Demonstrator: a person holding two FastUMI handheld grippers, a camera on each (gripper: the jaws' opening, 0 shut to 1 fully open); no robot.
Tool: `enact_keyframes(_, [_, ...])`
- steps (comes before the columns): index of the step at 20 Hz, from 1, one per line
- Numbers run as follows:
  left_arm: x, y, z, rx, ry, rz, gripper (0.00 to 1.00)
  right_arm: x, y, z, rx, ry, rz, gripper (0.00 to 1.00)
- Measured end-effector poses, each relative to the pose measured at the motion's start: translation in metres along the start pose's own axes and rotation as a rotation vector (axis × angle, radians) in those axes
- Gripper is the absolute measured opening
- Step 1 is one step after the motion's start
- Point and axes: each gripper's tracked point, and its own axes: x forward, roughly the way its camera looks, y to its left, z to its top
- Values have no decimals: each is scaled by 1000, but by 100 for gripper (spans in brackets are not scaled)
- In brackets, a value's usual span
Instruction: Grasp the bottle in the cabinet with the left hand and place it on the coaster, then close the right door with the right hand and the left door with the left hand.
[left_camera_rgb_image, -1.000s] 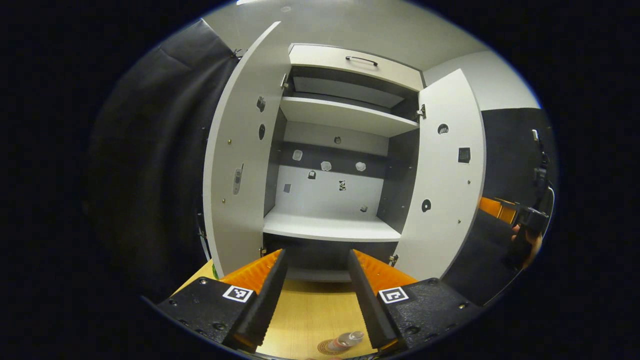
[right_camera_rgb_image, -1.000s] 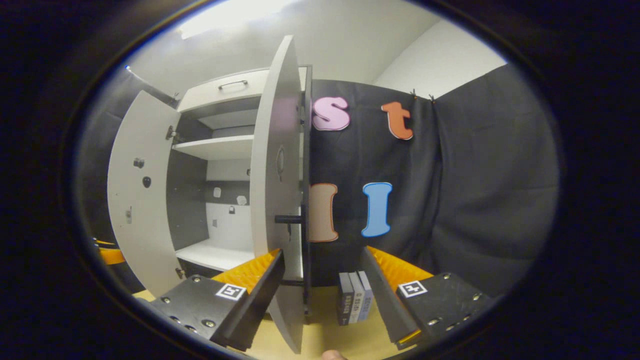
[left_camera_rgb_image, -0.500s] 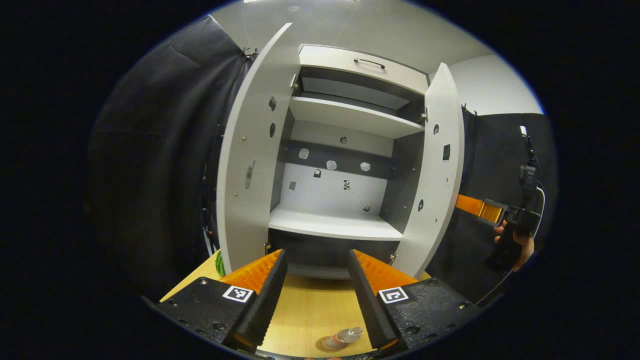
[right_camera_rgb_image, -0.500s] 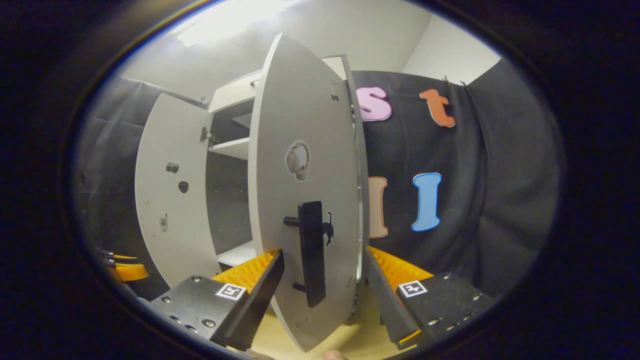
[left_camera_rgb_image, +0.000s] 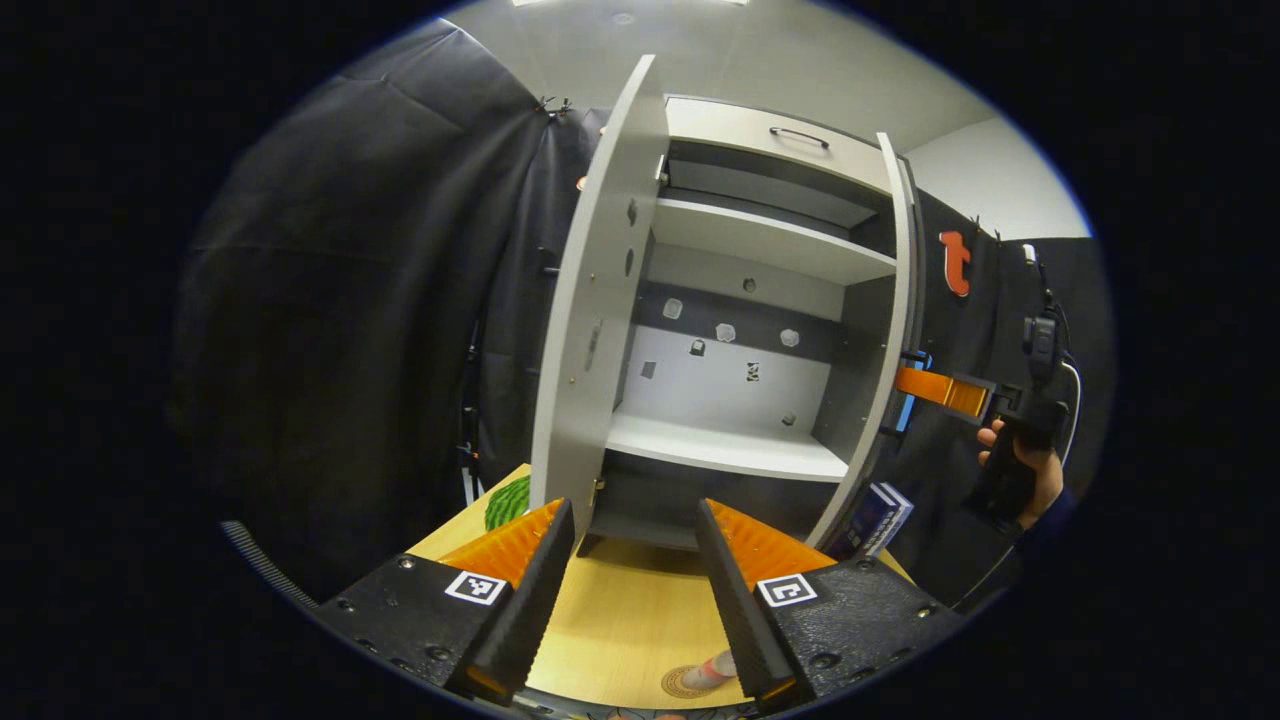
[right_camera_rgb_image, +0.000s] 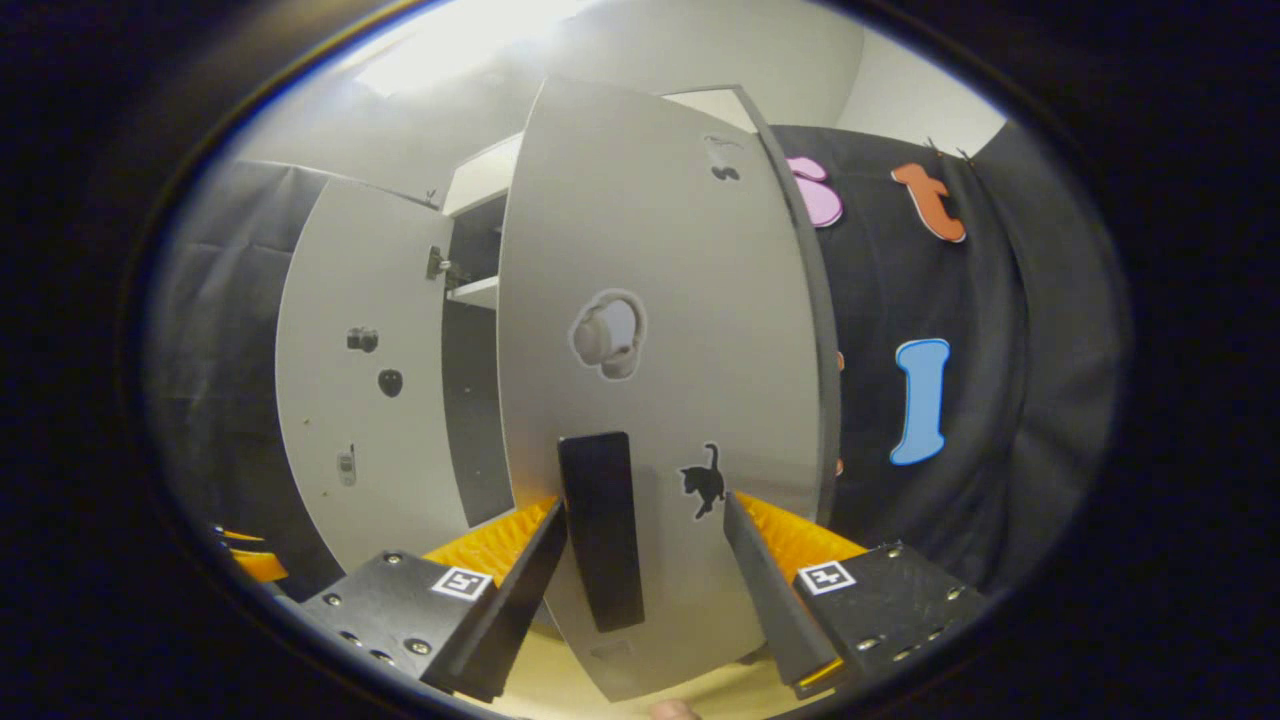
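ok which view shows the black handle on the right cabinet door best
The right gripper view: the flat black bar handle stands face-on on the grey right door, between the open right gripper's fingers. The left gripper view shows that door edge-on, with only the handle's stubs.

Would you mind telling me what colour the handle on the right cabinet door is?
The handle is black, on a pale grey door; the right gripper view shows it best.

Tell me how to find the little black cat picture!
Find the tall white cabinet with two doors. On the right door, the cat sticker sits low down, just right of the long black handle. The other sticker there is pale and higher up.
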Motion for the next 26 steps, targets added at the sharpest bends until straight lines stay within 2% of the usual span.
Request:
enact_keyframes(5, [-3, 19, 2, -8, -7, 45, 77, 31, 22, -1, -42, 8, -4, 98])
enact_keyframes(8, [-4, 29, 2, -14, -7, 66, 77, 45, 24, -2, -55, 10, -22, 94])
enact_keyframes(17, [-4, 53, 5, -18, -12, 116, 77, 98, 36, -11, -10, 51, -49, 94])
enact_keyframes(18, [-5, 57, 4, -18, -10, 124, 79, 103, 33, -11, -13, 48, -63, 94])
enact_keyframes(19, [-4, 60, 3, -18, -8, 131, 75, 107, 33, -11, -24, 44, -79, 94])
enact_keyframes(26, [2, 83, 9, -20, -9, 159, 77, 123, 29, -16, -54, 31, -182, 95])
